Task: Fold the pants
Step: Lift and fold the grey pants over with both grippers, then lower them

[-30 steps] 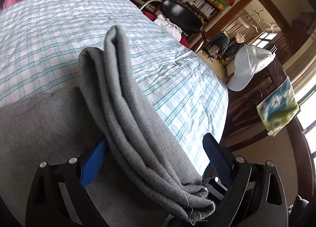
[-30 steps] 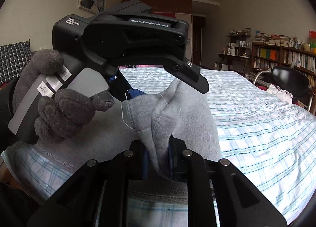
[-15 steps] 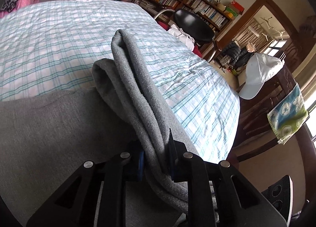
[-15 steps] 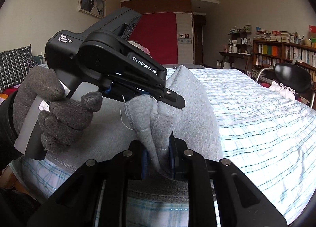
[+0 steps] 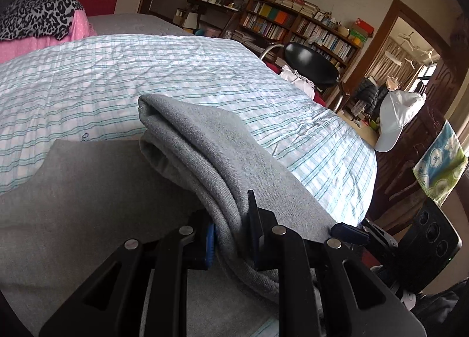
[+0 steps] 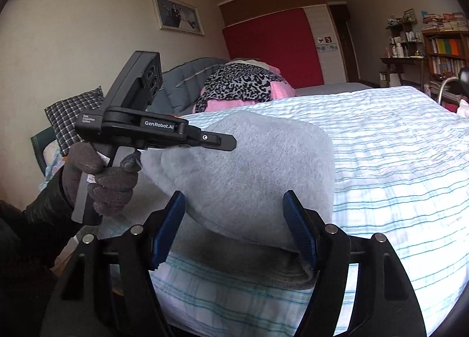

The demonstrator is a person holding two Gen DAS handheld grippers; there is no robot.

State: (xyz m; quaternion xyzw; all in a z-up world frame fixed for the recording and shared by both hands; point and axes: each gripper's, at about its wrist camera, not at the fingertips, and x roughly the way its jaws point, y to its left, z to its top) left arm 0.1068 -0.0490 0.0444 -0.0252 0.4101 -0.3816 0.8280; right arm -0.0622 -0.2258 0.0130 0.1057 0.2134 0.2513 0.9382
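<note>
Grey pants (image 5: pixel 205 146) lie part-folded on the plaid-sheeted bed (image 5: pixel 117 73). My left gripper (image 5: pixel 230 231) is shut on a thick folded edge of them, and the fold rises away from the jaws over the flat grey layer. In the right wrist view the same left gripper (image 6: pixel 225 142), held by a gloved hand (image 6: pixel 108 178), pinches the raised pants (image 6: pixel 258 167) at their left corner. My right gripper (image 6: pixel 234 228) has its jaws opening. The grey bundle sits between its blue pads (image 6: pixel 168 228), which stand apart from the cloth on the left side.
A black chair (image 5: pixel 310 64) and bookshelves (image 5: pixel 296 26) stand beyond the bed's far side. A white cap (image 5: pixel 395 120) and a patterned towel (image 5: pixel 439 173) hang at the right. Leopard-print and pink bedding (image 6: pixel 240 85) and a checked pillow (image 6: pixel 70 114) lie at the head.
The left gripper closed on the folded edge and carried it sideways and up. The right gripper's jaws, earlier pinched on the cloth, have spread apart and tilted.
</note>
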